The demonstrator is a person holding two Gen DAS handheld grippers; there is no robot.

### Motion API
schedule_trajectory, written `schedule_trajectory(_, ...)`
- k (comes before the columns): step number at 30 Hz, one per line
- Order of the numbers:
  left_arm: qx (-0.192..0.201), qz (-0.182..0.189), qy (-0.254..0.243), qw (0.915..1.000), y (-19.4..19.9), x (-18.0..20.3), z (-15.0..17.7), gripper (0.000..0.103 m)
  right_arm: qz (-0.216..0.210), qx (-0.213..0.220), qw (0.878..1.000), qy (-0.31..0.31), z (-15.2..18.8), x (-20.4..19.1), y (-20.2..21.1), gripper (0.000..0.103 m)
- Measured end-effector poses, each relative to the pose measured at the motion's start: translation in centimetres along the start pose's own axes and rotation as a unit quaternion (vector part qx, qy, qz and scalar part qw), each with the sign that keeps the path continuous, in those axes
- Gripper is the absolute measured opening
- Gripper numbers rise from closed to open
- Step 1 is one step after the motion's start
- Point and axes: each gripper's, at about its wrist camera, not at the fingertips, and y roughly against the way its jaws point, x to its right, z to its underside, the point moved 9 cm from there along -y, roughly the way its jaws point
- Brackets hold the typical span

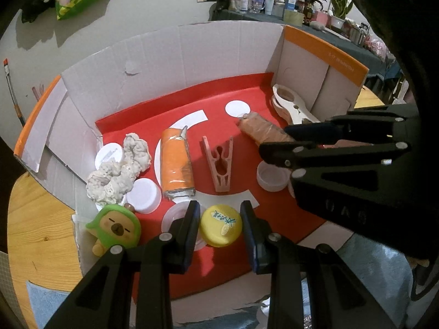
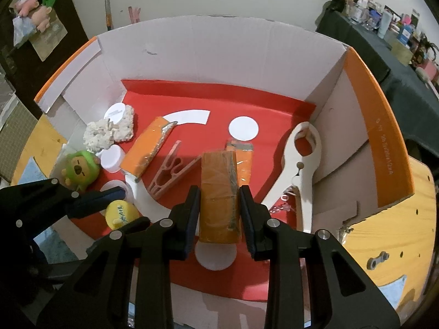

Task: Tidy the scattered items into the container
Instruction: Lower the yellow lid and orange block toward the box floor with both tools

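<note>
Orange-wrapped block (image 2: pixel 219 194), pinched in the right gripper (image 2: pixel 219 208) above the cardboard box (image 2: pixel 219 54), could drop onto the pink clip (image 2: pixel 172 170), while the left gripper (image 1: pixel 219 227) straddles a yellow lid (image 1: pixel 221 226), jaws apart.

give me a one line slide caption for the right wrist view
Right gripper holds an orange block over the red-floored cardboard box beside a white opener.

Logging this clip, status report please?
Right gripper shut on orange block above box. Left gripper open around yellow lid. Nothing blocking.
</note>
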Motion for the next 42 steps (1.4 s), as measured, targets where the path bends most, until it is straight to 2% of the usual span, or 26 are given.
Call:
schedule_trajectory(5, -0.001, 0.003, 0.001, 1.0, 0.2, 0.0, 0.0, 0.032, -0.005, -0.001, 1.0, 0.002, 0.0, -0.6, 0.0, 0.028)
schedule_trajectory(8, 0.005, 0.006, -0.013, 0.9999, 0.9, 0.6, 0.0, 0.032, -0.027, -0.005, 1.0, 0.002, 0.2, -1.4, 0.1, 0.028)
schedule_trajectory(14, -0.004, 0.01, -0.005, 0.9999, 0.6, 0.3, 0.2, 0.032, -0.043, -0.012, 0.999, 0.002, 0.5, -2.4, -0.2, 0.028)
schedule_trajectory(17, -0.008, 0.013, -0.002, 0.9999, 0.2, 0.3, 0.2, 0.032, -0.074, -0.021, 0.997, -0.007, 0.7, -3.1, -0.5, 0.028)
schedule_trajectory(20, -0.008, 0.012, 0.001, 0.9999, 0.2, 0.1, 0.2, 0.032, -0.085, -0.025, 0.996, -0.009, 0.9, -3.6, -0.7, 0.028)
schedule_trajectory(27, -0.009, 0.012, 0.003, 0.9999, 0.0, 0.2, 0.1, 0.032, -0.077, -0.032, 0.996, -0.015, 1.2, -3.4, -1.2, 0.028)
schedule_trajectory(38, -0.007, 0.002, 0.001, 1.0, -0.3, 0.1, 0.0, 0.033, -0.055, -0.029, 0.997, -0.038, 1.3, -0.8, -1.0, 0.028)
schedule_trajectory(42, -0.005, -0.01, 0.0, 0.9999, -0.4, -0.3, 0.0, 0.033, -0.05, -0.027, 0.998, -0.041, 1.3, -0.5, -0.9, 0.028)
